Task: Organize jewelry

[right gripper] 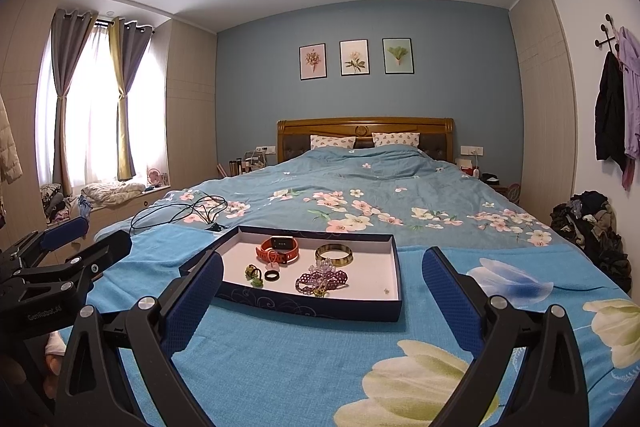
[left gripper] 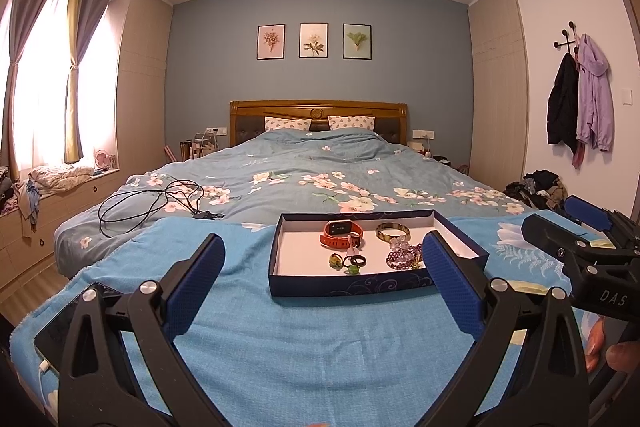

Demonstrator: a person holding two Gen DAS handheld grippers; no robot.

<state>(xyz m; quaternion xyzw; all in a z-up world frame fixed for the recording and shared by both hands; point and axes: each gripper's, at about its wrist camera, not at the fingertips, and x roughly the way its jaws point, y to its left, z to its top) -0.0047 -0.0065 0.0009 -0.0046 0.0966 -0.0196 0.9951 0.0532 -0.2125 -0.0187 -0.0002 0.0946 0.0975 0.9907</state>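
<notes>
Left gripper (left gripper: 322, 269) jaws wide, right gripper (right gripper: 322, 281) likewise, pad hiding part of beaded bracelets (left gripper: 404, 257) in tray (left gripper: 348, 285)

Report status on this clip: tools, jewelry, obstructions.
Left tool and right tool open, empty. Jewelry all in the box. Nothing in the way.

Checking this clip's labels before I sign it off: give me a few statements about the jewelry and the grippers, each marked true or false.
1. Both grippers are open and hold nothing. True: the left gripper and the right gripper hold nothing between their fingers.
2. The orange watch lies inside the box. True.
3. The purple bead bracelet lies on the towel outside the box. False: it lies inside the box, nearer than the gold bangle.
4. The box lid is shut. False: the box is open, its contents showing.
5. A black cable lies on the bed. True.
</notes>
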